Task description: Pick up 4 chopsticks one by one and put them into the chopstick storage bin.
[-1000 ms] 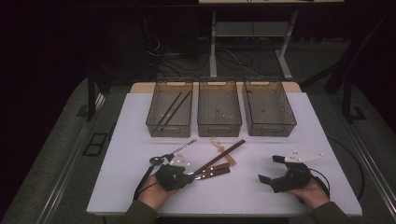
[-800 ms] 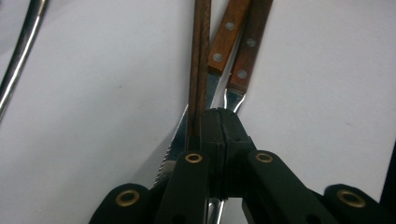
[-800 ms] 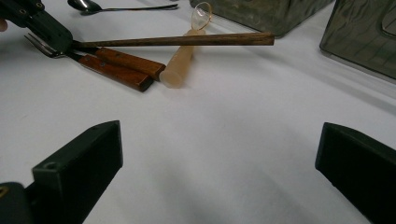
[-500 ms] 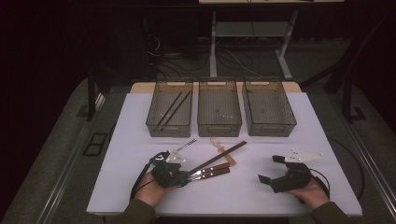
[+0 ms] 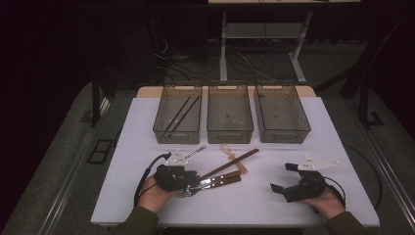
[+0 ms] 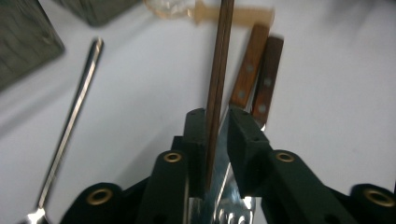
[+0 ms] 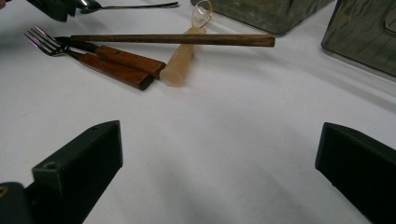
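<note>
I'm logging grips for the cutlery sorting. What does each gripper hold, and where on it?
The left gripper has the dark chopsticks between its just-opening jaws, at their near end; grip unclear. The right gripper is open, holding nothing.

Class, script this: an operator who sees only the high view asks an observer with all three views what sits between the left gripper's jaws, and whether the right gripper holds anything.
Operator: What is between the left jaws?
Observer: The left gripper view shows the brown stick running between the jaws of the left gripper, which have just been opening.
Operator: Does the right one hold anything?
Observer: No. The jaws of the right gripper stand wide apart over bare table.
</note>
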{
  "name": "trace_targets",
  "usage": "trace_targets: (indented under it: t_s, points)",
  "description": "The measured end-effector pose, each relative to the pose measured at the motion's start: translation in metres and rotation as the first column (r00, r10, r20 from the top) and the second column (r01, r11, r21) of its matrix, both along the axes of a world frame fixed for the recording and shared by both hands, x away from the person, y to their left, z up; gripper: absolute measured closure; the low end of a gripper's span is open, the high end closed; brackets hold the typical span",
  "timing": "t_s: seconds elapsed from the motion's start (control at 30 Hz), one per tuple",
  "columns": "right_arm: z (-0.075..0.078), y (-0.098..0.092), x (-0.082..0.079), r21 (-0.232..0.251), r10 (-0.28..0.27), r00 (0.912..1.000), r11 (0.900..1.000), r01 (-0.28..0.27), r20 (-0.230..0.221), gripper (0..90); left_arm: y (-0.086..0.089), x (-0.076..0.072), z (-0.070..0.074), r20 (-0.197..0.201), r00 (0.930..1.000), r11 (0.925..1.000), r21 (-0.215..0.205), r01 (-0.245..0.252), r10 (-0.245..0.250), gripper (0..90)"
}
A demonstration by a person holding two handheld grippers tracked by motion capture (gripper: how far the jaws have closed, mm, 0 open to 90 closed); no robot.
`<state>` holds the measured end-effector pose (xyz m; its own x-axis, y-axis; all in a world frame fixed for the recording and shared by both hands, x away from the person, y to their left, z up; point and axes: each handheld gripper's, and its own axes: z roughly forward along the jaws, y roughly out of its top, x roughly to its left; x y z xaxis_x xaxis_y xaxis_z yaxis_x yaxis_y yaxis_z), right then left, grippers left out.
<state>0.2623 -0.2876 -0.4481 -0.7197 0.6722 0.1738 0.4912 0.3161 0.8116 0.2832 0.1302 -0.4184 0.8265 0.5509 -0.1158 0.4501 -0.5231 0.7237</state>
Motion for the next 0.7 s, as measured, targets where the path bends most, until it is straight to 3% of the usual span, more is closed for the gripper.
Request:
trace_targets:
  t_s: [0.13, 0.37, 0.7]
  points:
    - [0.0, 0.0, 0.001, -0.001, -0.006, 1.0, 1.0, 0.006, -0.005, 0.7, -0.002, 0.01, 0.002, 0.005, 1.0, 0.9988, -0.049, -0.004, 0.005, 65.5]
    - [-0.001, 0.0, 0.001, -0.003, -0.006, 1.0, 1.0, 0.006, -0.005, 0.7, -0.02, 0.027, 0.003, 0.028, 0.9993, 0.9966, -0.077, 0.028, -0.025, 54.3]
    - [-0.001, -0.001, 0.002, 0.0, -0.007, 1.0, 1.0, 0.007, -0.005, 0.7, -0.047, 0.05, -0.001, 0.012, 0.9984, 0.9946, -0.087, 0.057, -0.056, 59.6]
